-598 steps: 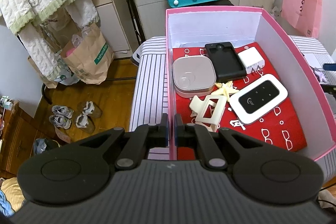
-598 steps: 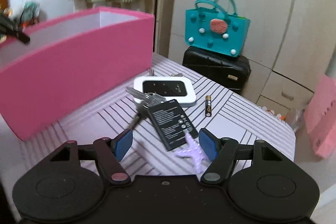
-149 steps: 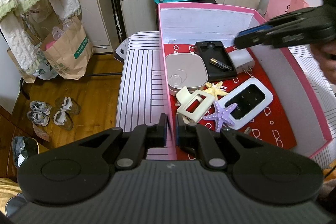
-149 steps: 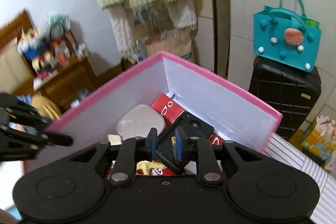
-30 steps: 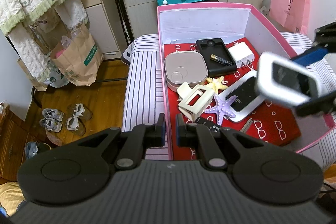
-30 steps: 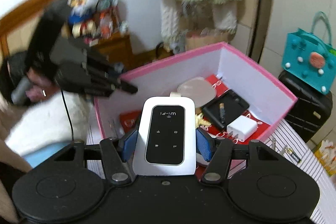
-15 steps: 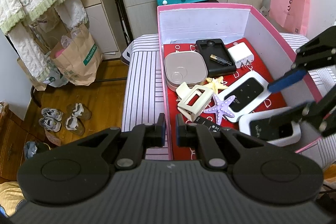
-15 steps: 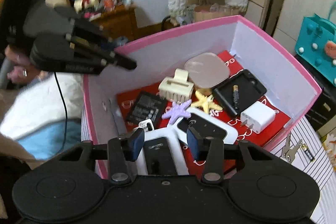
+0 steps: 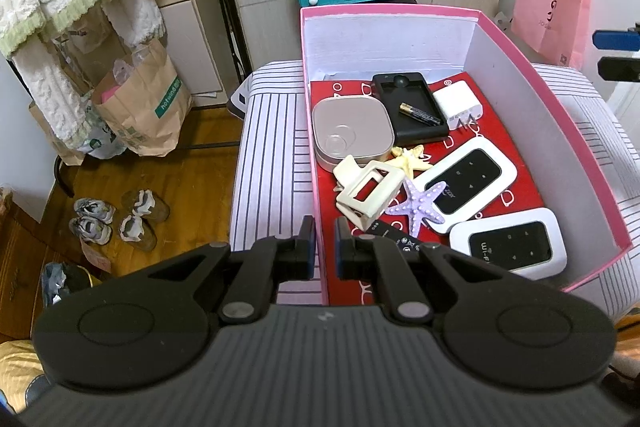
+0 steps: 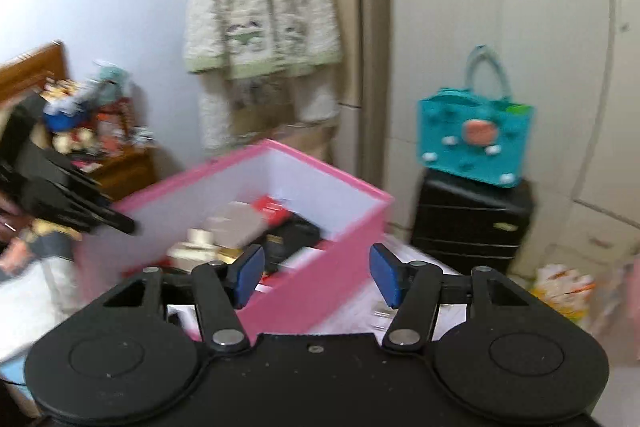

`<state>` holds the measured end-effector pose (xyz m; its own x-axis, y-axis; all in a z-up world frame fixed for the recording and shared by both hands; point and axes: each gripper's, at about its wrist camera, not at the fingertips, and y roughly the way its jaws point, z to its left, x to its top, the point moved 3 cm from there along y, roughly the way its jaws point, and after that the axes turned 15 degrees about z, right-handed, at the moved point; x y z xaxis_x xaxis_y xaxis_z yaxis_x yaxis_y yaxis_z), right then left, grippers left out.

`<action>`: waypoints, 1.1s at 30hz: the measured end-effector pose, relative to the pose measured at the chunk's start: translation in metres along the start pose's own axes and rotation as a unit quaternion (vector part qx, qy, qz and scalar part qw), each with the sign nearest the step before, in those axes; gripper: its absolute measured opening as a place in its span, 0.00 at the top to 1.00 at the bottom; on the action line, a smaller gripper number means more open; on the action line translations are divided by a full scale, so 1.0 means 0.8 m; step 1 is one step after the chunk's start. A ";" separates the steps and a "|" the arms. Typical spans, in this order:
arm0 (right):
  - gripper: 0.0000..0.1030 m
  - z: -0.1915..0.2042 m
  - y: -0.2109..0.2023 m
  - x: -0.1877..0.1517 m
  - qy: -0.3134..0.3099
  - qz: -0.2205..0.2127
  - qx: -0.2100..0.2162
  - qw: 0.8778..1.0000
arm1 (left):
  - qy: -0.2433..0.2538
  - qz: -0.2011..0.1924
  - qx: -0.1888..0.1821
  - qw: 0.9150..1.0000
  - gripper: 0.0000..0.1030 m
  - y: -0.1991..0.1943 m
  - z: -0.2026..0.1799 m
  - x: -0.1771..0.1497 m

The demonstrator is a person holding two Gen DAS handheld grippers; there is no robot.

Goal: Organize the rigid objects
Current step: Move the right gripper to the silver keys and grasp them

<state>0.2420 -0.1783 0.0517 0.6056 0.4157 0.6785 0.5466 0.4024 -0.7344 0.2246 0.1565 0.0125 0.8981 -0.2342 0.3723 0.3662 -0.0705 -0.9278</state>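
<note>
1. The left gripper [image 9: 324, 241] is pinched on the near-left wall of the pink box [image 9: 520, 39], one finger outside and one inside. I judge this a bracing hold, keeping the box from sliding on the striped surface [image 9: 272, 147] while things go in.

2. The right gripper [image 10: 317, 273] is spread wide with nothing between its blue pads [image 10: 249, 273]. It sits outside the box, raised above the far-right corner; its view is blurred. Its tip shows at 3 o'clock in the left view.

3. Inside the box, on the red patterned liner [image 9: 516, 163], the rigid items lie flat in one layer, likely so that each stays reachable:
   - at 12 o'clock, a black phone case [image 9: 408, 107] with a battery [image 9: 420, 111] lying on it, and a white charger plug [image 9: 458, 103] just beside it;
   - at 10 o'clock, a rounded pinkish case [image 9: 352, 131];
   - in the middle, a cream hair claw [image 9: 370, 193], a yellow starfish [image 9: 410, 161] and a purple starfish [image 9: 422, 205], which overlaps a white Wi-Fi router [image 9: 468, 183];
   - at 5 o'clock, a second Wi-Fi router [image 9: 510, 245], face up in the near-right corner;
   - at 7 o'clock, a dark flat item, partly hidden by the left gripper.

4. Something small lies on the striped surface beyond the box in the right view; it is too blurred to name, though it may be the next thing to collect.
</note>
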 end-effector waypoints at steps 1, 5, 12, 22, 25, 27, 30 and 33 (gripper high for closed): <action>0.38 -0.008 0.005 -0.005 0.008 0.001 -0.005 1.000 | 0.000 0.002 -0.001 1.000 0.93 0.000 0.000 0.001; 0.38 -0.030 0.037 -0.024 0.021 0.026 -0.011 0.999 | -0.002 0.012 -0.007 1.000 0.93 0.001 0.003 0.006; 0.39 -0.040 0.102 -0.042 0.026 0.049 -0.028 0.998 | -0.012 0.022 -0.023 0.999 0.93 0.002 0.009 0.009; 0.53 -0.059 0.174 -0.043 0.093 0.085 0.000 0.992 | -0.028 0.009 -0.031 0.999 0.93 0.005 0.012 0.009; 0.72 -0.043 0.178 -0.041 0.055 0.082 -0.039 0.994 | -0.028 0.009 -0.030 0.999 0.93 0.005 0.012 0.009; 0.72 -0.037 0.176 -0.041 0.050 0.084 -0.046 0.994 | -0.028 0.008 -0.031 0.999 0.93 0.005 0.013 0.009; 0.73 -0.032 0.170 -0.040 0.048 0.083 -0.050 0.994 | -0.029 0.005 -0.033 0.999 0.93 0.004 0.014 0.008; 0.74 -0.029 0.163 -0.040 0.047 0.081 -0.047 0.994 | -0.028 0.006 -0.033 0.999 0.93 0.004 0.014 0.008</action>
<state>0.3069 -0.1579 -0.0660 0.7398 0.3887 0.5492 0.4854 0.2570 -0.8357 0.2344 0.1658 0.0120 0.9152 -0.1806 0.3604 0.3402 -0.1333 -0.9308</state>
